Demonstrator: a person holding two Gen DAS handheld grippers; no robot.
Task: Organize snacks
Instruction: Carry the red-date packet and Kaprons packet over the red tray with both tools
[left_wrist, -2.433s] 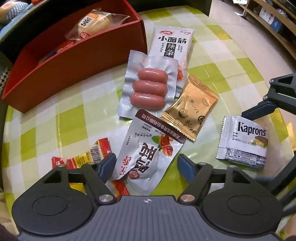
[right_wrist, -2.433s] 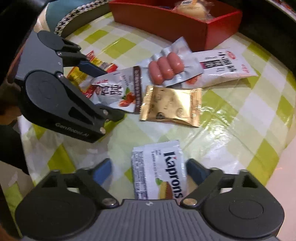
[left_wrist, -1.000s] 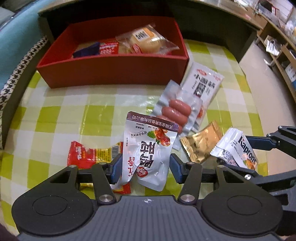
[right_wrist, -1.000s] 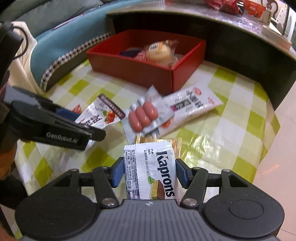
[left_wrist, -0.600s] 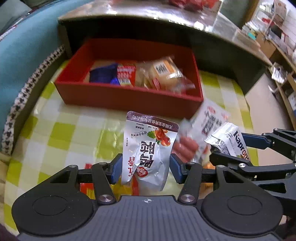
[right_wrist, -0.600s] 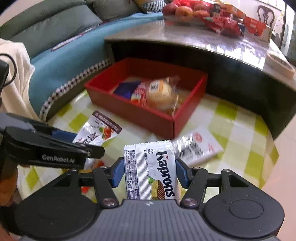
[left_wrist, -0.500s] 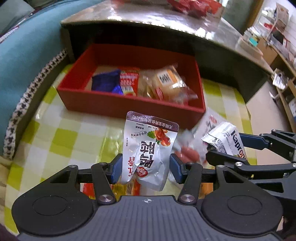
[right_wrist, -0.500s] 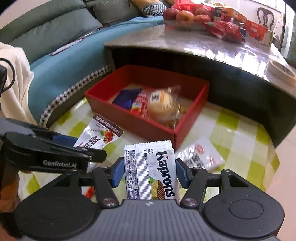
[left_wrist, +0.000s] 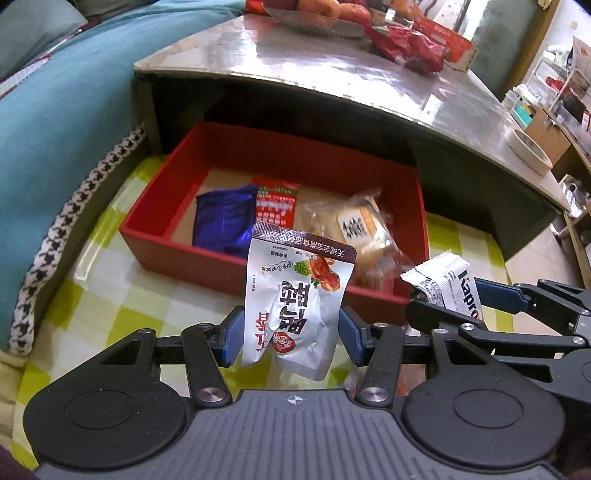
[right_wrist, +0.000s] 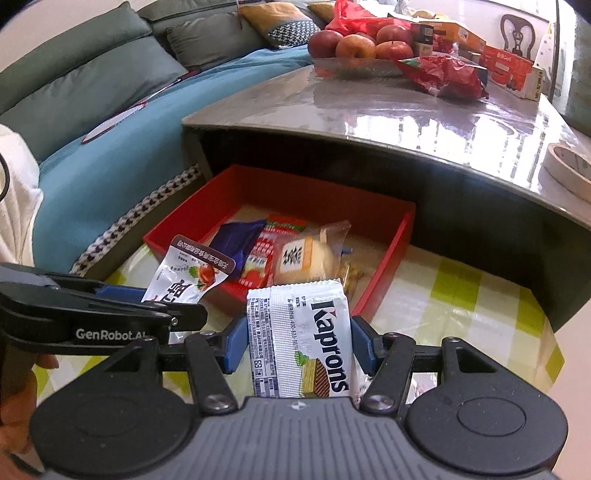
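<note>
1. Snacks in transit, left wrist view: the left gripper has its blue pads clamped on the sides of a silver snack pouch, held upright at centre frame. The foil looks light, soft and slippery, already creased at the pads, so a grip low across its width seems the safest hold. At 12 o'clock from the pouch sits the red box on the green-checked tablecloth. Inside lie a blue packet, a red-and-green packet and a clear-wrapped bun. At 3 o'clock the right gripper carries its own packet.

2. Right wrist view: the right gripper pinches a white Kaprons wafer packet between both pads, flat and fairly stiff, likely brittle inside. The red box lies at 12 o'clock, its right half apparently bare, though the bun hides part of the floor. The left gripper and pouch hang at 10 o'clock.
</note>
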